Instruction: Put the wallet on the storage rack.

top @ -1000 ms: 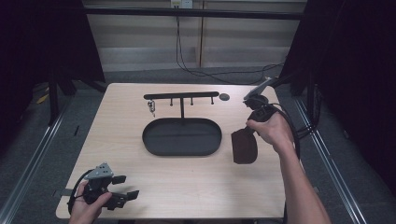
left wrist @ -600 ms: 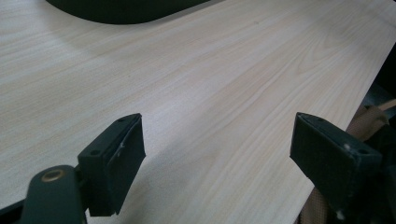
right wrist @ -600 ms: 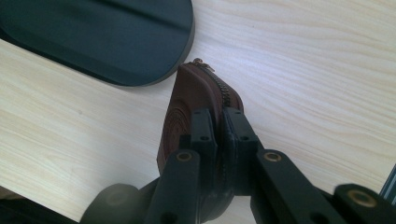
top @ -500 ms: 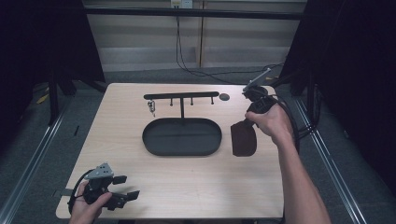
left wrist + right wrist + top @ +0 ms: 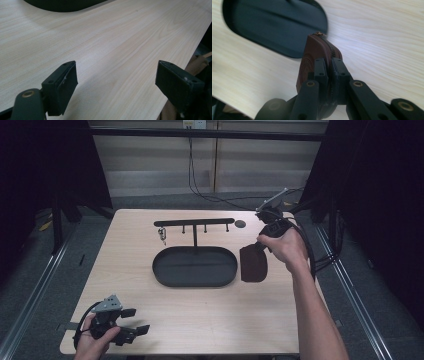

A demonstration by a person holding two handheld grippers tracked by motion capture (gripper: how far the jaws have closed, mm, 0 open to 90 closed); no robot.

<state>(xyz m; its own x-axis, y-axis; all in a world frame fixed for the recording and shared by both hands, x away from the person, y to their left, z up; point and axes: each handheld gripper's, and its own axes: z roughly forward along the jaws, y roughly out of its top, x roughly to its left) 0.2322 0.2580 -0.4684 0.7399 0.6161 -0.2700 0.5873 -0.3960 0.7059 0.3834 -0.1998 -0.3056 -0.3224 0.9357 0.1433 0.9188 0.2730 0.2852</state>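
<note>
Brown leather pouch (image 5: 317,55) sat pinched tight in the right gripper (image 5: 329,72), just at 3 o'clock of the black tray (image 5: 195,280), while the left gripper (image 5: 115,82) stood wide open, holding nothing.

Place: you're working in a lab-style recording booth.
Surround: black curtains (image 5: 45,165) hang left and right.
Bench: pale wooden table (image 5: 200,320) on a grey floor (image 5: 30,295).
Far wall: black cables (image 5: 192,170) trail down.

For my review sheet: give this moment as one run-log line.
right gripper: shut on brown zip pouch, held beside black oval tray | left gripper: open, holding nothing, near table front corner
</note>
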